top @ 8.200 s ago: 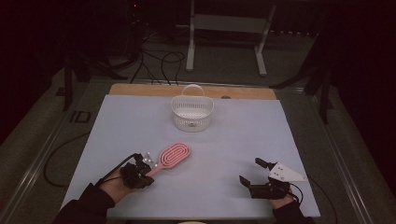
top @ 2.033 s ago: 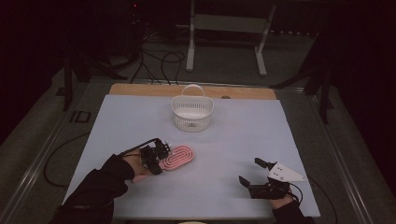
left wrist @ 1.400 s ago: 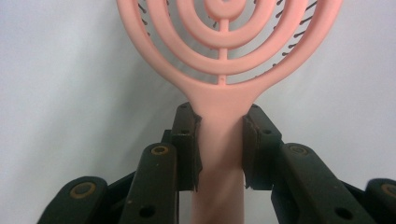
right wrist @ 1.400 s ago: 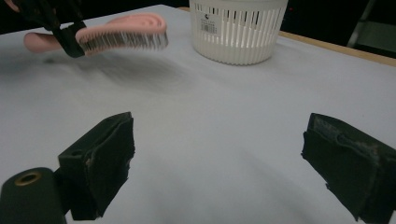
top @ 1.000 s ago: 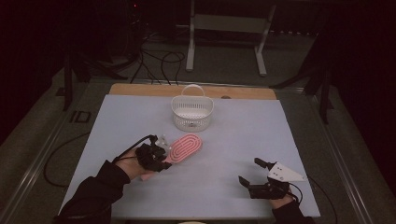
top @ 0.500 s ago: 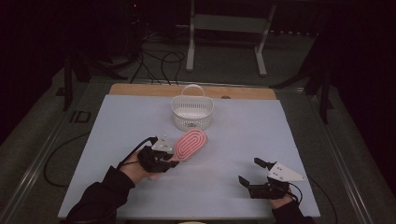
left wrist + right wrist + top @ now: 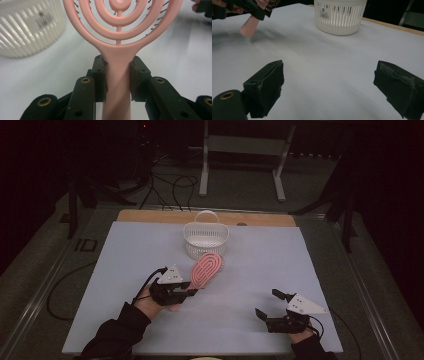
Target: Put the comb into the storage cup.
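Note:
A pink hairbrush (image 7: 206,269) with looped ribs hangs lifted off the white table, its head pointing toward the white slatted basket (image 7: 205,239). My left gripper (image 7: 187,291) is shut on the brush's handle (image 7: 117,75), both pads pressing its sides just below the head. In the right gripper view the brush handle's end (image 7: 249,26) sticks out under the left gripper at the far left. My right gripper (image 7: 266,307) rests near the table's front right, its jaws wide open with nothing between them (image 7: 328,87).
The basket (image 7: 340,17) stands at the back middle of the white tabletop (image 7: 260,265), just beyond the brush head. A wooden strip (image 7: 150,216) runs along the table's far edge. Cables and a metal stand (image 7: 240,155) lie on the floor behind.
My left gripper has carried the brush up and to the right, toward the basket, and the brush head now tilts higher. The right gripper has stayed where it was.

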The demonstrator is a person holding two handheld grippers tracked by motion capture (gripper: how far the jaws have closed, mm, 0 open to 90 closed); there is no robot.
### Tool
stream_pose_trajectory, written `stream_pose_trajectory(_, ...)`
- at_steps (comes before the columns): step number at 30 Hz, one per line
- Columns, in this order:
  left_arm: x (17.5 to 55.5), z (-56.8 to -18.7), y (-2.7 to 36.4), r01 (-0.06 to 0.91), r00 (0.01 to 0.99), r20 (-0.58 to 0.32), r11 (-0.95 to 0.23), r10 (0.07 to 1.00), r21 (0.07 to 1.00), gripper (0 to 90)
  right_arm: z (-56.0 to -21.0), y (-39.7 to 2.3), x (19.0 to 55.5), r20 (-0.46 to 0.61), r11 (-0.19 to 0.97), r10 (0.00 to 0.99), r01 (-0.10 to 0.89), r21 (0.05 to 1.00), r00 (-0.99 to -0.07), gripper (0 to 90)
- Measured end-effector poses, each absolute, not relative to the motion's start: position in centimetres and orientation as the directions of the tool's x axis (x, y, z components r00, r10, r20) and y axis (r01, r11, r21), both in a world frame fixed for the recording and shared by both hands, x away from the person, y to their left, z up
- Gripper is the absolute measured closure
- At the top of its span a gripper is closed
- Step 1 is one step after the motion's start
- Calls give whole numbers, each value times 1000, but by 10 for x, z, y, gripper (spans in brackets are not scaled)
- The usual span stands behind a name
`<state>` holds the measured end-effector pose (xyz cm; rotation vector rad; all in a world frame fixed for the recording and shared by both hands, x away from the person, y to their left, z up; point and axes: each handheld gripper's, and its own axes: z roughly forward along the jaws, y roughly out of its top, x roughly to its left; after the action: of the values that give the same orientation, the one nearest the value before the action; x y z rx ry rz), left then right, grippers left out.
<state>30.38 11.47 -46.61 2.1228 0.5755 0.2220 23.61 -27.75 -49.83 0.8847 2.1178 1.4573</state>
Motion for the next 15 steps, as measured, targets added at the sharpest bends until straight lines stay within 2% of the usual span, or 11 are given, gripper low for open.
stream_pose_trajectory(9,298,-472,118,289,869,-73,-381,490,878,708,-499,-277,236,20,245,705,270,931,-709,89)
stream_pose_trajectory(15,290,-478,121,277,858,-65,-352,510,894,708,-499,-277,237,20,246,704,269,931,-710,90)
